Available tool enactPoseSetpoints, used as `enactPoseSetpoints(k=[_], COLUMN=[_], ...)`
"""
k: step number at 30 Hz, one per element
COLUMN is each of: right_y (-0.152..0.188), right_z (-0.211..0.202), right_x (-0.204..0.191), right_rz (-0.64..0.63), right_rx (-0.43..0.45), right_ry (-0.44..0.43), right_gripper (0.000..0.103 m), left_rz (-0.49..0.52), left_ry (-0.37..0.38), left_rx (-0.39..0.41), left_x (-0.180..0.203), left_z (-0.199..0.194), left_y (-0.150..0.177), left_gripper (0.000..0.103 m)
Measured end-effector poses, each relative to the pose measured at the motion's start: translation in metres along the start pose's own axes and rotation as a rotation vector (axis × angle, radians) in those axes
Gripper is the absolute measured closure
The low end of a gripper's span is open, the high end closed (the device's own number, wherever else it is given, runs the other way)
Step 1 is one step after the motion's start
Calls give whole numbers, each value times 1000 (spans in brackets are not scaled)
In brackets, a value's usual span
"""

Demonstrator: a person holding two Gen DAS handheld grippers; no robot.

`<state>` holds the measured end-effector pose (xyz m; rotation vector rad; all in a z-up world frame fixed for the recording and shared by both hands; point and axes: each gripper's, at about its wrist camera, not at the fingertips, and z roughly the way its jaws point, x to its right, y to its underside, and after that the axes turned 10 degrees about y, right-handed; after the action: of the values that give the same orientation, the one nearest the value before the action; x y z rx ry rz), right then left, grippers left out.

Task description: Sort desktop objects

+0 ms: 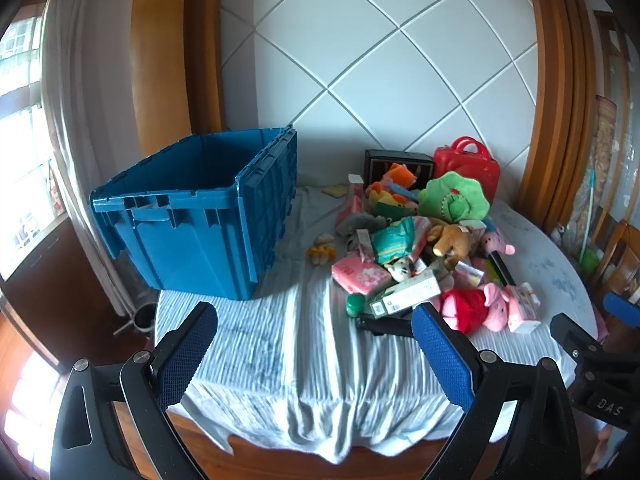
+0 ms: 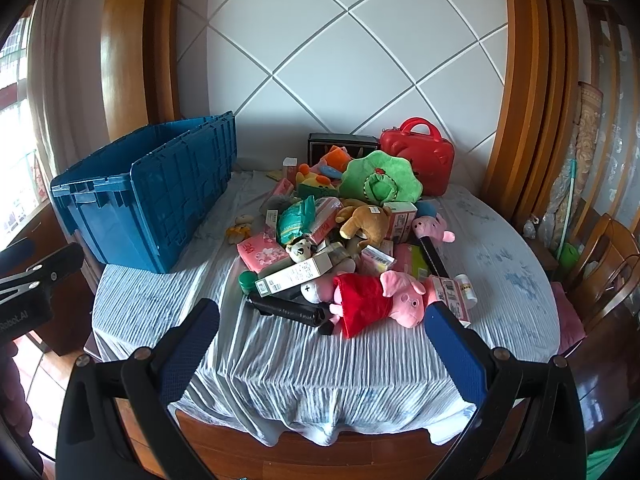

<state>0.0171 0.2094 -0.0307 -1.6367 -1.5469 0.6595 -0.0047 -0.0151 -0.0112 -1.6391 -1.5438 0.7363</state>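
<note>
A pile of toys and boxes lies on the cloth-covered table (image 1: 288,344): a pink pig plush in a red dress (image 2: 376,296), a brown plush (image 2: 364,220), a green plush cushion (image 2: 380,180), a red toy case (image 2: 420,156), a pink tissue pack (image 2: 260,254) and a long white box (image 2: 298,274). A big open blue crate (image 1: 192,212) stands at the table's left; it also shows in the right wrist view (image 2: 144,192). My left gripper (image 1: 316,316) is open and empty near the table's front edge. My right gripper (image 2: 322,316) is open and empty, just in front of the pig plush.
A black folded umbrella (image 2: 288,308) lies at the pile's front. A small yellow plush (image 1: 322,250) sits apart between crate and pile. Wooden chairs (image 2: 604,272) stand to the right. A tiled wall is behind the table, a curtained window at left.
</note>
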Motion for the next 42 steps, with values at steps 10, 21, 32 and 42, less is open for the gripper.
enactPoseSetpoints(k=[10, 21, 32, 42], right_y=[-2, 23, 74, 59], right_z=[5, 59, 175, 261], right_x=[3, 57, 135, 183], right_rz=[-7, 19, 89, 145], right_rx=[-7, -88, -294, -404], right_ry=[-1, 24, 82, 223], right_gripper=[0, 0, 0, 0], left_rz=[-9, -48, 19, 176], left_ry=[-3, 25, 73, 284], left_rx=[-6, -85, -312, -400], left_x=[2, 26, 95, 208], left_z=[5, 72, 203, 319], left_y=[0, 16, 57, 47], left_gripper=[4, 4, 6, 11])
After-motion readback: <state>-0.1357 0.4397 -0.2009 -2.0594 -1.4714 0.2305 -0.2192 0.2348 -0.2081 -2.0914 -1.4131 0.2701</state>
